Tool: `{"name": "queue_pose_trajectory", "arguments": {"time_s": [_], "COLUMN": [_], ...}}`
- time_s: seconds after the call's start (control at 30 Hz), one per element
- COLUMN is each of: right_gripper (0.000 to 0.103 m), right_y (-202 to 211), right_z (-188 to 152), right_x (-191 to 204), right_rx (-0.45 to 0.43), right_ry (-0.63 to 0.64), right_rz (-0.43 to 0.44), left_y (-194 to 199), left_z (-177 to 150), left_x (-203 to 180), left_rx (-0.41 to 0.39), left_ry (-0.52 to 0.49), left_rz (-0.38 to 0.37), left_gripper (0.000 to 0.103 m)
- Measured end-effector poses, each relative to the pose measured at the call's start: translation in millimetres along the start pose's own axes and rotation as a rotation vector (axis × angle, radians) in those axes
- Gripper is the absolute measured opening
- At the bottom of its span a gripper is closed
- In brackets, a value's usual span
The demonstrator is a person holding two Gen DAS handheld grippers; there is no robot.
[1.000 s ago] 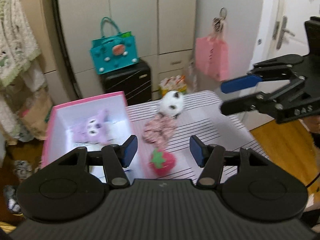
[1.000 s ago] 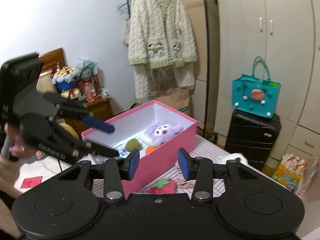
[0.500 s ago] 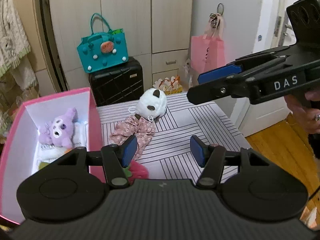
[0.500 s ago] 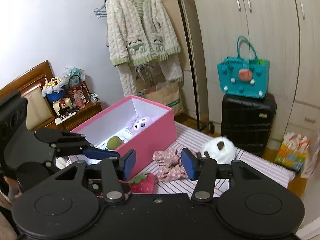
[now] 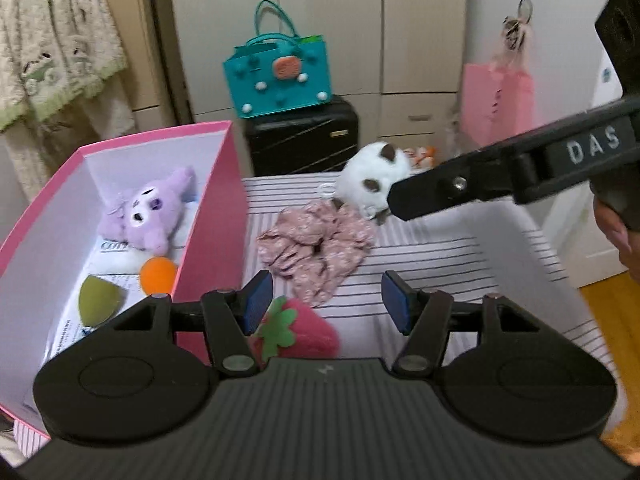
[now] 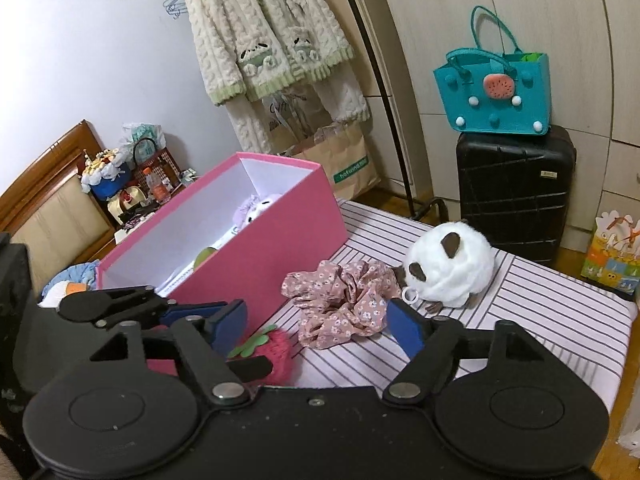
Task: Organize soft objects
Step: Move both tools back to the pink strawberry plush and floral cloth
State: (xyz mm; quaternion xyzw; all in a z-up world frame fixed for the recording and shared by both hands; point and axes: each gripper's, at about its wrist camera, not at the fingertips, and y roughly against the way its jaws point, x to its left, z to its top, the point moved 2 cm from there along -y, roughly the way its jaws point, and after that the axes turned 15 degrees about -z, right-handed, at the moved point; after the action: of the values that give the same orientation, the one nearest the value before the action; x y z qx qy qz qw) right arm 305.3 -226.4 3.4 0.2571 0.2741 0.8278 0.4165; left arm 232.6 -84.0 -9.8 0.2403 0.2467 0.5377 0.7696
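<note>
A pink box (image 5: 208,216) (image 6: 280,220) stands on the striped table and holds a purple plush (image 5: 148,212), an orange ball (image 5: 158,274) and a green piece (image 5: 96,300). On the table lie a floral scrunchie (image 5: 320,244) (image 6: 344,300), a white panda plush (image 5: 372,180) (image 6: 448,268) and a strawberry plush (image 5: 296,332) (image 6: 268,350). My left gripper (image 5: 326,300) is open and empty above the strawberry. My right gripper (image 6: 316,328) is open and empty, just short of the scrunchie; its finger (image 5: 460,188) shows in front of the panda.
A black suitcase (image 6: 516,192) with a teal bag (image 6: 496,96) stands behind the table. A pink bag (image 5: 496,100) hangs on the right. A cardigan (image 6: 272,36) hangs on a rack at the left. The table's right edge (image 6: 624,344) drops to wooden floor.
Both grippers have moved down and closer to the table's toys. The right gripper has opened wider and now faces the scrunchie. The toys have not moved.
</note>
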Motion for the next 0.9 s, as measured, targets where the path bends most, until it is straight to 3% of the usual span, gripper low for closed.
{"name": "queue_pose_trajectory", "arguments": {"time_s": [0.1, 0.2, 0.43, 0.73, 0.9], "right_gripper": [0.087, 0.092, 0.093, 0.093, 0.093], "right_y": [-16.6, -32.9, -59.9, -82.4, -95.8], "right_z": [1.2, 3.3, 1.9, 1.6, 4.3], "right_x": [-1.4, -0.4, 9.3, 23.3, 29.2], "right_rx": [0.006, 0.013, -0.003, 0.001, 0.016], "right_ry": [-0.014, -0.006, 0.081, 0.224, 0.281], "right_rz": [0.015, 0.018, 0.019, 0.012, -0.006], "left_y": [-3.3, -5.7, -17.5, -39.4, -41.6], "left_z": [-7.7, -14.8, -31.7, -38.8, -37.9], "left_x": [-6.8, -13.2, -23.3, -11.1, -7.0], "left_rx": [-0.008, -0.01, -0.031, -0.007, 0.001], "left_ry": [-0.05, -0.056, -0.085, -0.007, 0.015], "left_rz": [0.069, 0.076, 0.155, 0.181, 0.149], "left_gripper": [0.061, 0.061, 0.063, 0.068, 0.07]}}
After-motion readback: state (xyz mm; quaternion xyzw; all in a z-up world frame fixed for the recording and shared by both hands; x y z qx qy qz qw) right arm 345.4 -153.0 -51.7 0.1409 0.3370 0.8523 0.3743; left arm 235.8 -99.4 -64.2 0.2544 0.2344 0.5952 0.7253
